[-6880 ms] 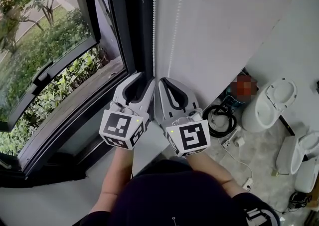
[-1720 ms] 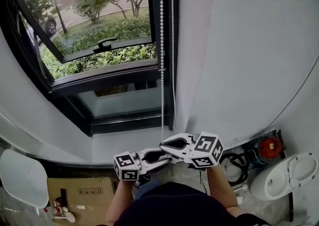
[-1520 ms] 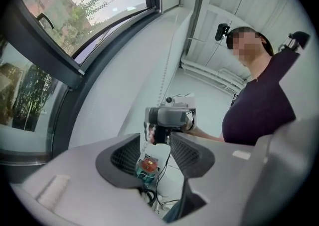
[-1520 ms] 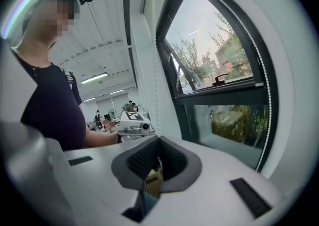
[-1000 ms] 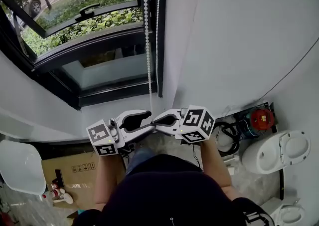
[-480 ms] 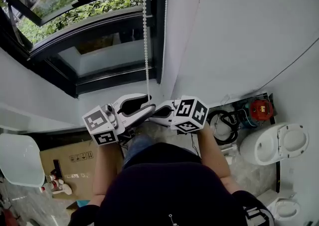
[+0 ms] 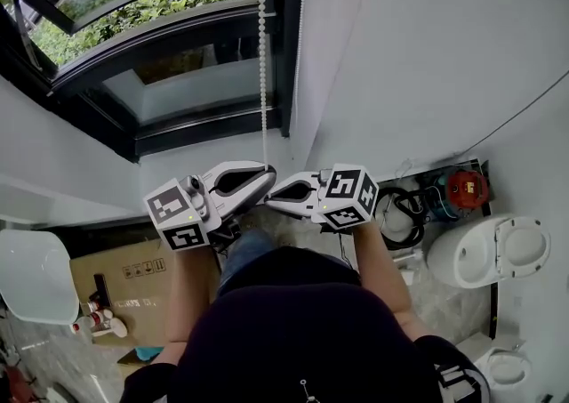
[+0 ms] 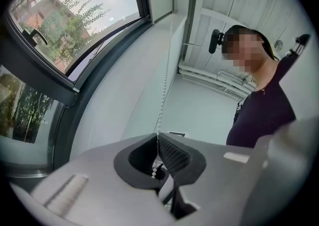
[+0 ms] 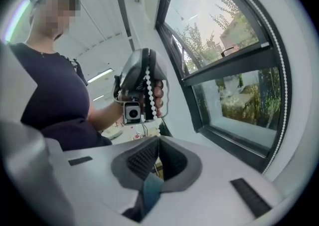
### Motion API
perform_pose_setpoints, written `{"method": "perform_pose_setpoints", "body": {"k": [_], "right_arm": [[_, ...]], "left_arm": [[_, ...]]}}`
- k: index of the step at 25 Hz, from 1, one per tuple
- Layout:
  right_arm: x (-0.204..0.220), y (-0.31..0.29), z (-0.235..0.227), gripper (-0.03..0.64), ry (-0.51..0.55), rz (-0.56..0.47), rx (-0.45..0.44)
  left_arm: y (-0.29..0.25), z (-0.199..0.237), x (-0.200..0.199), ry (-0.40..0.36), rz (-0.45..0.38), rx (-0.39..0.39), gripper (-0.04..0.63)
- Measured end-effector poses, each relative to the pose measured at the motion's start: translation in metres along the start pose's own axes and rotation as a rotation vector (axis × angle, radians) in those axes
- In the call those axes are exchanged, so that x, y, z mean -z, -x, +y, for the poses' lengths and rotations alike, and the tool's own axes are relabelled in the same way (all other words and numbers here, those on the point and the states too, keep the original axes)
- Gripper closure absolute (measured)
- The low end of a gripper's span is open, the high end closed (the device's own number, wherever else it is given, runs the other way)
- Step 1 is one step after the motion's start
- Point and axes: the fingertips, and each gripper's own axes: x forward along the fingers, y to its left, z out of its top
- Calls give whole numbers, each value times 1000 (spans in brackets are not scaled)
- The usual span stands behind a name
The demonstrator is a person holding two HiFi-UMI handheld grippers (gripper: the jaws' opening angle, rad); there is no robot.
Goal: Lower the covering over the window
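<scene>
With left claw (image 7: 265,170) and right claw (image 7: 271,199) both pinched shut on the bead chain (image 7: 263,63), draw it straight down, never sideways.

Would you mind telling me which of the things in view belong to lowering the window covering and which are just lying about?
Belongs to the job:
bead chain
window
left gripper, shut on the chain
right gripper, also shut on the chain

Just lying about:
cardboard box
toilet
coiled black cable
</scene>
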Motion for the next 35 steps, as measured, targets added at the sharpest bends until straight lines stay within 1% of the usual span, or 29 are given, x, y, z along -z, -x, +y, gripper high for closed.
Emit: {"method": "perform_pose_setpoints", "body": {"k": [5, 7, 8, 10, 11, 12, 14, 16, 22, 26, 29, 31, 35], "right_arm": [[0, 6, -4, 604, -70, -162, -27], [2, 9, -6, 604, -81, -185, -20], [6, 9, -8, 604, -74, -169, -7], [21, 5, -11, 604, -42, -87, 24], [29, 3, -12, 604, -32, -50, 33], [35, 1, -12, 604, -34, -35, 34], [38, 1, -11, 604, -66, -66, 18], [39, 1, -10, 604, -91, -101, 4], [56, -2, -13, 604, -101, -70, 17], [76, -6, -16, 604, -100, -4, 35], [80, -5, -17, 604, -111, -8, 31], [80, -4, -19, 604, -116, -12, 33], [79, -5, -21, 604, -112, -4, 38]], "left_arm": [[0, -2, 2, 28, 10, 10, 578], [-1, -1, 5, 30, 18, 7, 578], [-2, 0, 9, 26, 36, -1, 578], [-3, 5, 24, 20, 96, -20, 580], [-2, 7, 33, 29, 114, -23, 580], [-1, 8, 38, 51, 108, -21, 580], [1, 10, 42, 104, 61, -8, 580], [1, 10, 46, 125, 45, 1, 581], [-3, 12, 65, 167, 81, 12, 583], [-3, 13, 86, 192, 128, 3, 583], [-4, 13, 90, 209, 119, 8, 583], [-6, 15, 91, 204, 116, 16, 583], [-7, 20, 90, 204, 133, 19, 583]]}}
